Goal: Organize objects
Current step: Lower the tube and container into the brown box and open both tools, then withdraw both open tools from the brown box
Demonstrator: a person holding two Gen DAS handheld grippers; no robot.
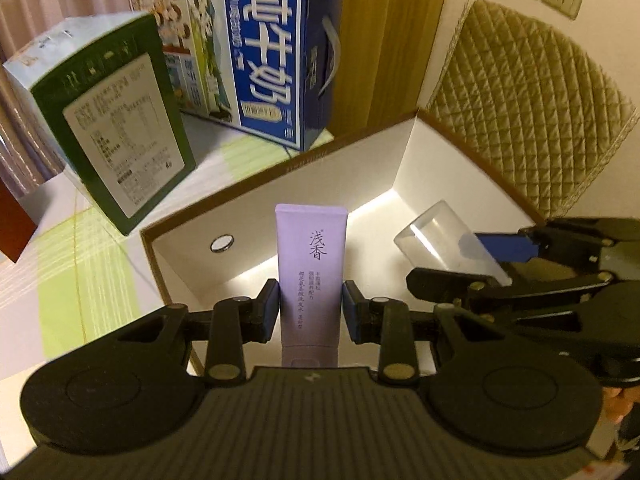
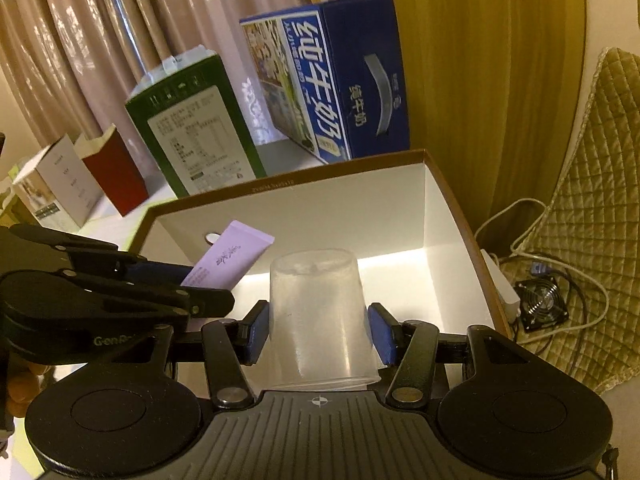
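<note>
My left gripper (image 1: 311,310) is shut on a purple tube (image 1: 310,272), crimped end pointing forward, held over the open white box (image 1: 360,168). My right gripper (image 2: 318,330) is shut on a clear plastic cup (image 2: 318,316), bottom forward, also over the box (image 2: 280,204). The cup (image 1: 444,236) and right gripper show at the right of the left wrist view. The tube (image 2: 228,262) and left gripper show at the left of the right wrist view. The box floor below looks bare.
A green carton (image 1: 120,136) and a blue milk case (image 1: 260,52) stand behind the box on the table. A red box (image 2: 116,176) and a white box (image 2: 56,188) stand further left. A quilted cushion (image 1: 532,104), cables and a small fan (image 2: 542,306) lie right.
</note>
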